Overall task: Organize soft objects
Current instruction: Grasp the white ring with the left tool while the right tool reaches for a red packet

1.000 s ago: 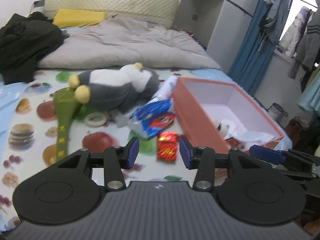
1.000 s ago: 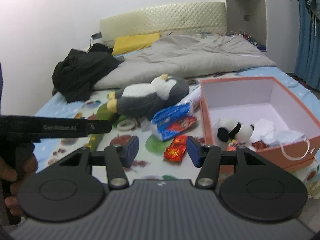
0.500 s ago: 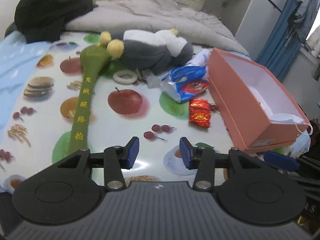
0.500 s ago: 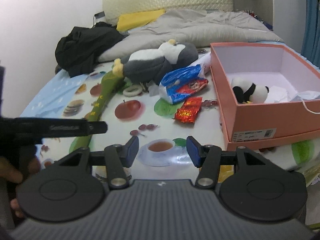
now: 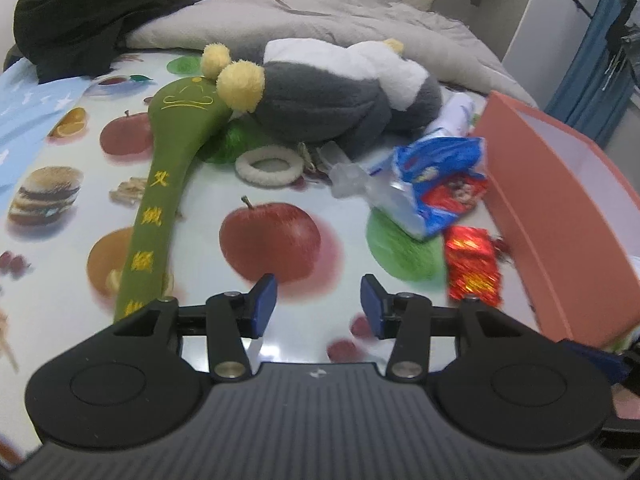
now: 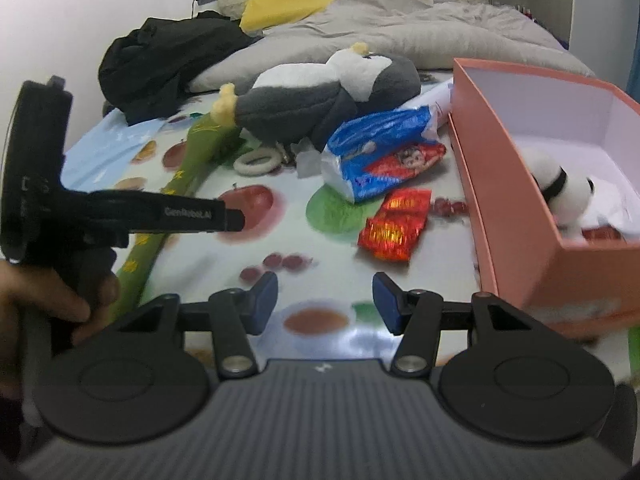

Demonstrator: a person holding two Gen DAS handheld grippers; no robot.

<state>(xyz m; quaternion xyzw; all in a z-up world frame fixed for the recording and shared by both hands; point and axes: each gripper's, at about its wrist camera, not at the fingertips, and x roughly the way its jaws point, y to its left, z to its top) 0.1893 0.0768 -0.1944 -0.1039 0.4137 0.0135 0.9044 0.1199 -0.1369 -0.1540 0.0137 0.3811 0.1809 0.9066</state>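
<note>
Inventory by count:

- Grey-and-white plush penguin: one.
- Green plush stick with yellow embroidered characters: one.
- Small black-and-white plush: one, inside the box.
- White fuzzy ring: one.
- Blue-and-white snack bag: one.
- Red snack packet with a printed figure: one.
- Red foil packet: one.
- Crumpled clear wrapper: one.
- Pink cardboard box: one.
- Black garment heap: one.
- Grey quilt: one.
- Yellow pillow: one.
- Gripper: two, the left gripper and the right gripper.
- Person's hand: one in sight.
</note>
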